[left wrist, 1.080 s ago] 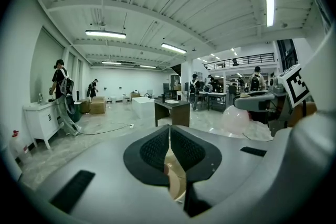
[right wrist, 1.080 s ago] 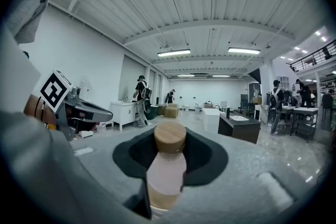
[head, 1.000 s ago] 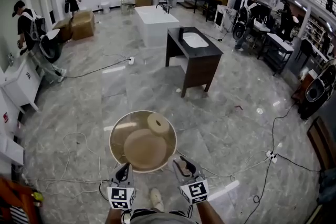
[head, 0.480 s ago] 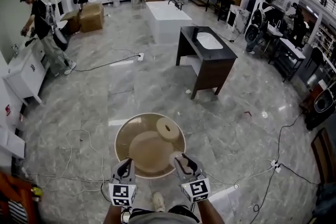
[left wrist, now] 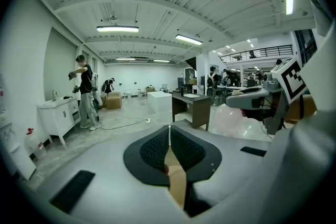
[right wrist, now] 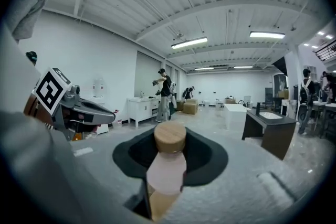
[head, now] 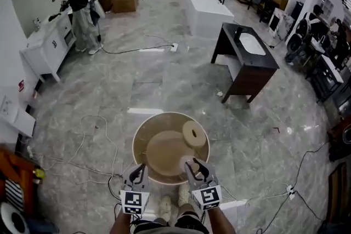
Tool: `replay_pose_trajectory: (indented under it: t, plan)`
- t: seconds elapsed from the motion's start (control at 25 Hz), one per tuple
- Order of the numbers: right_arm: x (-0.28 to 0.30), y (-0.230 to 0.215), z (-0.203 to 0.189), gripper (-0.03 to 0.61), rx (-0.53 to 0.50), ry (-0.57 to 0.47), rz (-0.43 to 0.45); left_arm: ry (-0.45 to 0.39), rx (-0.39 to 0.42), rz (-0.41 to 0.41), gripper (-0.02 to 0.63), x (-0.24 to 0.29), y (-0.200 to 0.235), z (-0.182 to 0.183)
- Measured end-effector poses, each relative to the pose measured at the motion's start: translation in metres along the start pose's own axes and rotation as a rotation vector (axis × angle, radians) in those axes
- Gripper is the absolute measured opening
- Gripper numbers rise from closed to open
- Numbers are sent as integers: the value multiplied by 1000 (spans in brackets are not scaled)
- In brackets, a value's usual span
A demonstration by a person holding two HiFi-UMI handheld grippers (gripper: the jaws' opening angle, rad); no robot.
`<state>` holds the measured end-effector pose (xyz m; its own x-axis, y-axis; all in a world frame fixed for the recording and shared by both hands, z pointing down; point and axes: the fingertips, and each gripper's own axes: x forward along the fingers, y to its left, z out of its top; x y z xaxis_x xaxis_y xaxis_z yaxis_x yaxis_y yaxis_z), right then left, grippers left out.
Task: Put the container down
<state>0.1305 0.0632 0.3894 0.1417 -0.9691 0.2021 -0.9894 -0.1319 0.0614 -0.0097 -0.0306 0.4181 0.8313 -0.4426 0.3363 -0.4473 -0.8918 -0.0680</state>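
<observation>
**Q:** Where is the round container located?

**A:** It is held level above the grey marble floor, directly ahead of the person's shoes. It rests on no surface. A flat disc and a smaller round piece are seen lying inside it.

**Q:** How is the left gripper set?

**A:** Its fingers are brought almost together, and the near rim of the container is pinched between them. In the left gripper view the rim appears as a thin tan edge clamped between the black pads.

**Q:** And the right gripper?

**A:** In the right gripper view a pale pink bottle with a wooden cap is pinched between the fingers, cap pointing away from the camera. In the head view the bottle is seen at the container's near rim. Whether it touches the rim cannot be determined.

**Q:** What lies around?

**A:** A dark washstand is seen well beyond the container, and cables are strewn on the floor to the left.
</observation>
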Motion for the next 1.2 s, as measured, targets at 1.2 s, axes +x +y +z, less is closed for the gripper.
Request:
replay_pose_trajectory:
  t: [1.2]
  plan:
    - [261,61,-175,124,-109,142,546,159,-254,419,26,116,109,-181]
